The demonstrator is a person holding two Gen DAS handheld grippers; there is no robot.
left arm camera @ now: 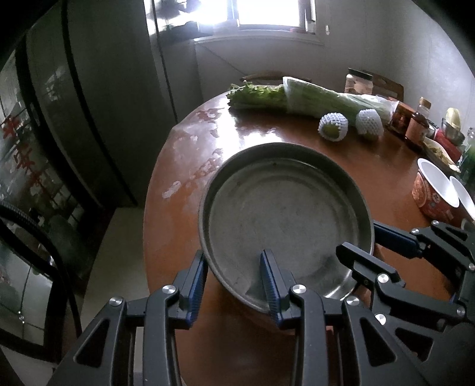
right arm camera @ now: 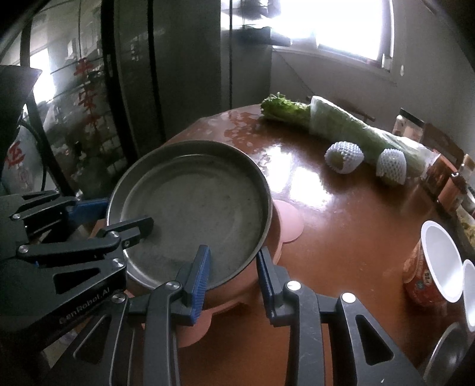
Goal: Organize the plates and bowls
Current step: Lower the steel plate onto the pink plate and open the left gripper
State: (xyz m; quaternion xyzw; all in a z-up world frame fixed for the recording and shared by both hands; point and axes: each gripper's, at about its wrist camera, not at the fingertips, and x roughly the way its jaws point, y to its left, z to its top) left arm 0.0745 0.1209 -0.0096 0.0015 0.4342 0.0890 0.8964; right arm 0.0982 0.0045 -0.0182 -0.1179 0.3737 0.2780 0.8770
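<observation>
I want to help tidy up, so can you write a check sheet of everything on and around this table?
Surface: round brown table, shiny, with pale worn patches.
Job's things: metal pan over a pink dish; red-patterned bowls at the right edge.
Clutter: bagged greens, two net-wrapped fruits, jars.
Grippers: left gripper and right gripper each straddle the pan's rim; cannot tell whether the pads press.
Cables: black cable beside the table.
Surroundings: dark fridge, bright window.
</observation>
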